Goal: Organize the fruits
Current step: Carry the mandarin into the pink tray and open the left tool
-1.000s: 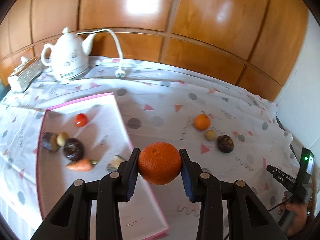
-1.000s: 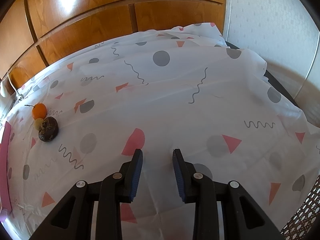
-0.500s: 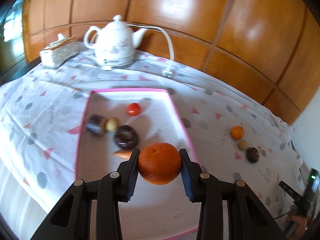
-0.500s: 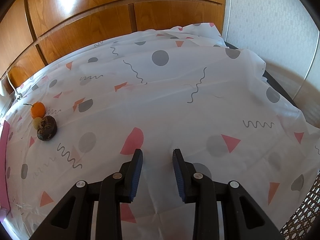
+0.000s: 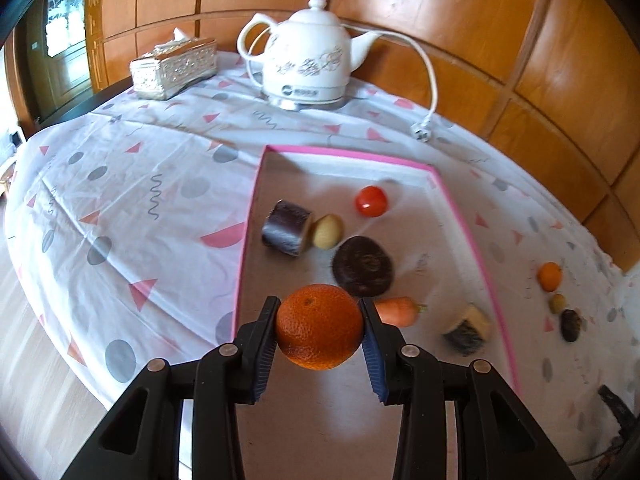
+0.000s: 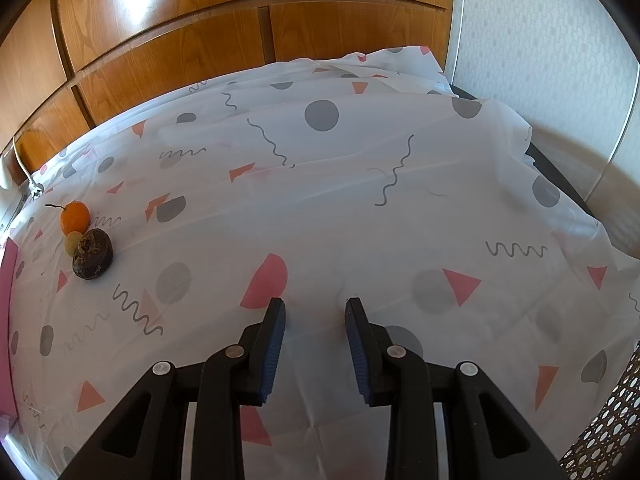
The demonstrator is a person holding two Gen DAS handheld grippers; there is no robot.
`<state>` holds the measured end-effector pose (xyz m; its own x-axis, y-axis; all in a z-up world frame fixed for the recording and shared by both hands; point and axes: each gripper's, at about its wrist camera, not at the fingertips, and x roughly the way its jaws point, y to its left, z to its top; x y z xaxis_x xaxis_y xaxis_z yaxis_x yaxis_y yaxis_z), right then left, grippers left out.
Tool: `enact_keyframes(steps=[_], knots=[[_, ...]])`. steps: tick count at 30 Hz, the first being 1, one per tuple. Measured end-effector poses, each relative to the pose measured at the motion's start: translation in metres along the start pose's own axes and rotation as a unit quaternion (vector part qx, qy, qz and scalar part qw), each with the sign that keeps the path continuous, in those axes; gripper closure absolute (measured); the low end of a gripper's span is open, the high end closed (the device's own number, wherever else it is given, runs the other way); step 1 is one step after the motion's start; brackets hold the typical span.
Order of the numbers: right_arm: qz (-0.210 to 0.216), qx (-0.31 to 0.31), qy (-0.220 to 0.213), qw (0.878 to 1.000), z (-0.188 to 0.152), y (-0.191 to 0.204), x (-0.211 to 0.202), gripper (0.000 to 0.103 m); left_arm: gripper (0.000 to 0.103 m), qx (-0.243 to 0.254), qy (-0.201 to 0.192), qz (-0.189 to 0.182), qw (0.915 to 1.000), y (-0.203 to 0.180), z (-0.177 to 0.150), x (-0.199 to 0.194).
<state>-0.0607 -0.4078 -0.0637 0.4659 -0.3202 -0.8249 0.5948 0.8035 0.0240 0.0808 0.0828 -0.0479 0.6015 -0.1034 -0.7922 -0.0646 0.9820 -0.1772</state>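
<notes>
My left gripper (image 5: 320, 326) is shut on a large orange (image 5: 319, 326), held above the near part of a pink-rimmed tray (image 5: 246, 232). Inside the tray lie a red tomato (image 5: 371, 201), a purple eggplant piece (image 5: 286, 227), a small potato (image 5: 327, 231), a dark round fruit (image 5: 362, 265), a carrot (image 5: 396, 310) and another cut piece (image 5: 466, 328). Right of the tray, on the cloth, sit a small orange (image 5: 549, 276), a little yellowish fruit (image 5: 557, 302) and a dark fruit (image 5: 570, 324). My right gripper (image 6: 315, 314) hovers open over bare cloth; the same small orange (image 6: 74, 217) and dark fruit (image 6: 92, 254) lie far to its left.
A white electric kettle (image 5: 308, 64) with its cord and plug (image 5: 422, 130) stands behind the tray. A silver tissue box (image 5: 174, 67) sits at the back left. Wood panelling backs the table; the cloth-covered edge drops off at the left. A woven chair (image 6: 600, 428) shows at lower right.
The left gripper has carried the large orange leftward and lower, from the tray's right edge to over its near part. The right gripper has stayed still.
</notes>
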Motion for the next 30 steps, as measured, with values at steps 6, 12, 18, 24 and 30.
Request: enact_keyframes(steps=[6,12,18,24,30], knots=[[-0.001,-0.001,0.0,1.0,0.0,0.0,0.0,0.072,0.053,-0.008,0.002,0.008,0.9999,0.004,-0.004,0.003],[-0.001,-0.001,0.0,1.0,0.0,0.0,0.0,0.072,0.052,-0.004,-0.017,0.013,0.9998,-0.004,-0.005,-0.011],[-0.001,-0.001,0.0,1.0,0.0,0.001,0.0,0.072,0.046,-0.002,-0.024,-0.003,0.9997,-0.017,-0.009,-0.026],[-0.001,-0.001,0.0,1.0,0.0,0.001,0.0,0.072,0.046,0.013,-0.023,-0.021,0.9994,-0.033,-0.015,-0.034],[-0.001,-0.001,0.0,1.0,-0.001,0.001,0.0,0.072,0.046,0.018,-0.02,-0.03,0.9992,-0.04,-0.021,-0.038]])
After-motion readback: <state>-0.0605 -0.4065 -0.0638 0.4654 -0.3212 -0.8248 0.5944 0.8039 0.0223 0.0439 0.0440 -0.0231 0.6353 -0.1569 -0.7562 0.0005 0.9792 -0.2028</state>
